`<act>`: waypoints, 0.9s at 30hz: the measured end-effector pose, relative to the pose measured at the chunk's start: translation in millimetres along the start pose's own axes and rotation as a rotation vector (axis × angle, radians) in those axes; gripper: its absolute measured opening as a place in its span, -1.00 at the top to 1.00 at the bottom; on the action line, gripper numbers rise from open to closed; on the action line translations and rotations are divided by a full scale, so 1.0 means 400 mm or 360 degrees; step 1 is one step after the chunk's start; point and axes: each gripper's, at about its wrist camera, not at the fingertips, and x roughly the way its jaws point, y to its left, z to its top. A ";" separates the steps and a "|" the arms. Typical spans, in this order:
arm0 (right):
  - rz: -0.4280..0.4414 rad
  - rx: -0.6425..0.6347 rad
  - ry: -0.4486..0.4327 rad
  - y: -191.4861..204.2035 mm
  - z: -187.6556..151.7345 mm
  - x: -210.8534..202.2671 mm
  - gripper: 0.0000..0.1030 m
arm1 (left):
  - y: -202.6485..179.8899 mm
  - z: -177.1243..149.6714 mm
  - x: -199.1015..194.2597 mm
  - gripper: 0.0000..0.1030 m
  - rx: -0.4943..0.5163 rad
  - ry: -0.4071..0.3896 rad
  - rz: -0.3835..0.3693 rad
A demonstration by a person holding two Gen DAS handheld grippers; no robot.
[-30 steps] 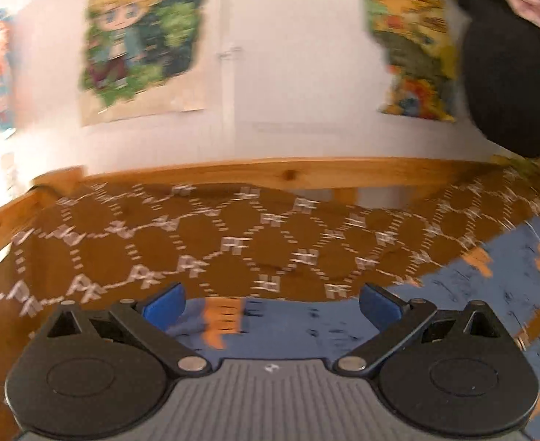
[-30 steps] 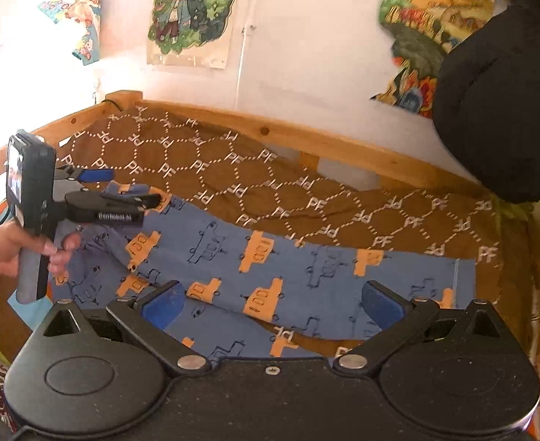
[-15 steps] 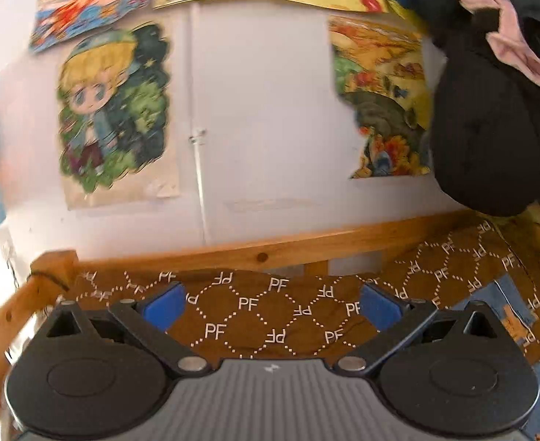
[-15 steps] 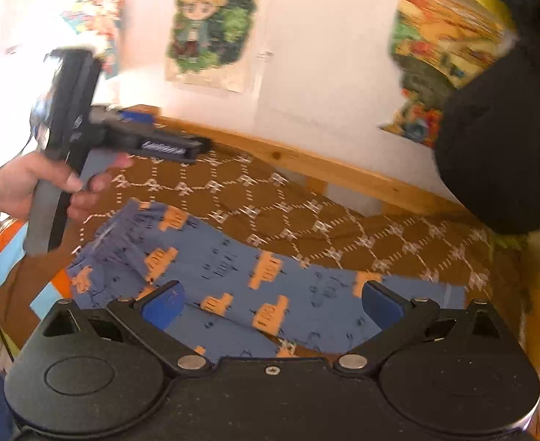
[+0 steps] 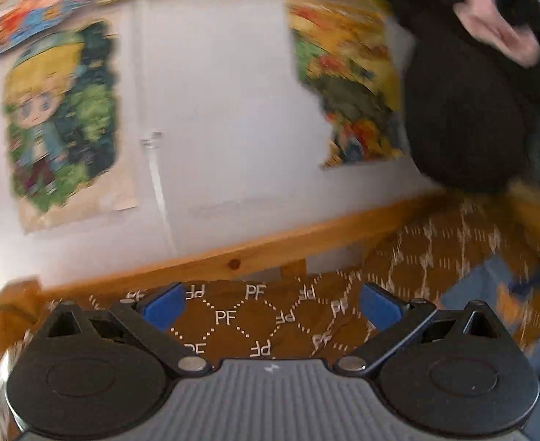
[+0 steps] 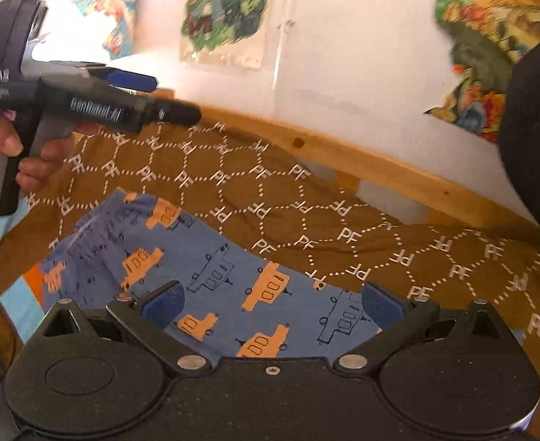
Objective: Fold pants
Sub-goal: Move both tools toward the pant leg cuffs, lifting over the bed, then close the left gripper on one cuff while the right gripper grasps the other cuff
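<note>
Blue pants [image 6: 214, 272] with orange and outlined boat prints lie flat on a brown "PF" patterned bedspread [image 6: 306, 202]. My right gripper [image 6: 271, 303] is open and empty, held above the pants' middle. My left gripper [image 5: 270, 301] is open and empty, lifted well above the bed and aimed at the wall; it also shows in the right wrist view [image 6: 152, 99] at upper left, held by a hand, above the waistband end. A blurred edge of the pants [image 5: 490, 294] shows at the right of the left wrist view.
A wooden bed rail [image 6: 361, 161] runs along the white wall with posters [image 6: 225, 11]. A black garment [image 6: 534, 139] hangs at the right. A striped blue and orange sheet [image 6: 16, 294] shows at the bed's left edge.
My left gripper let go of the pants' waistband end and rose from the bed up toward the wall. My right gripper moved closer over the pants. Both stayed open.
</note>
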 end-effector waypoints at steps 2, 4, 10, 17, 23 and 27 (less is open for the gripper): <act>0.0037 -0.0079 0.0011 -0.030 -0.006 0.032 -0.99 | -0.007 -0.033 0.052 -1.00 0.0159 0.0070 -0.0009; 0.0044 -0.0153 0.0036 -0.066 -0.018 0.078 -0.99 | -0.006 -0.063 0.110 -1.00 0.0263 0.0198 -0.0037; 0.0019 -0.0184 0.0168 -0.190 -0.036 0.237 -0.87 | 0.019 -0.176 0.303 -1.00 0.0570 0.0496 -0.0159; 0.0159 -0.0186 0.0306 -0.266 -0.009 0.401 -0.34 | 0.068 -0.227 0.431 -0.70 0.0617 0.0717 -0.0465; 0.0315 -0.0307 0.0448 -0.262 0.024 0.532 -0.08 | 0.088 -0.247 0.507 -0.06 0.0666 0.0994 -0.0608; 0.0379 -0.0370 0.0618 -0.257 0.019 0.592 -0.02 | 0.103 -0.260 0.526 0.42 0.0661 0.1095 -0.0643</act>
